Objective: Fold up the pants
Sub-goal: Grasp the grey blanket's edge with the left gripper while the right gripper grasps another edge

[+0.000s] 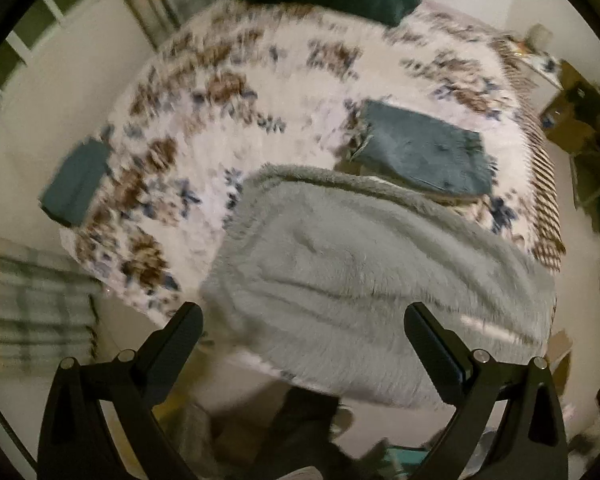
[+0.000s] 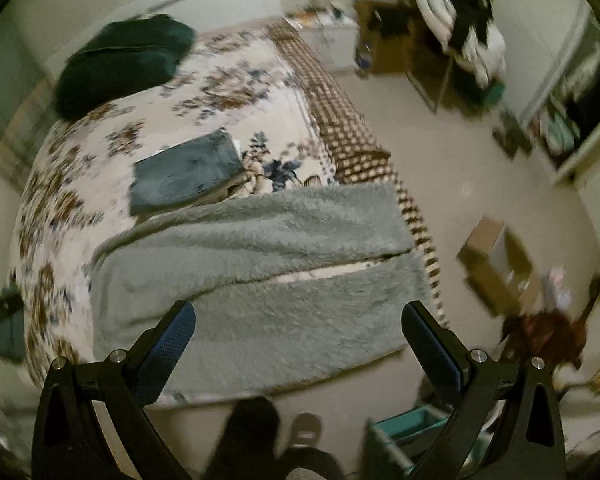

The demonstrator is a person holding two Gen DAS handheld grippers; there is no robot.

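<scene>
A folded blue-grey pair of pants [image 1: 424, 154] lies on the floral bed cover [image 1: 228, 80], just beyond a fuzzy grey blanket [image 1: 360, 264]. It also shows in the right wrist view [image 2: 186, 172]. Another folded blue-grey piece [image 1: 78, 182] lies at the bed's left edge. My left gripper [image 1: 304, 320] is open and empty, high above the grey blanket's near end. My right gripper [image 2: 298, 318] is open and empty, also high above the grey blanket [image 2: 260, 248]. Both views are blurred.
A dark green pillow [image 2: 124, 60] sits at the head of the bed. A checked sheet [image 2: 340, 120] hangs on the bed's right side. Cardboard boxes [image 2: 496, 264], a clothes rack [image 2: 460, 20] and a teal bin [image 2: 412, 428] stand on the pale floor at right.
</scene>
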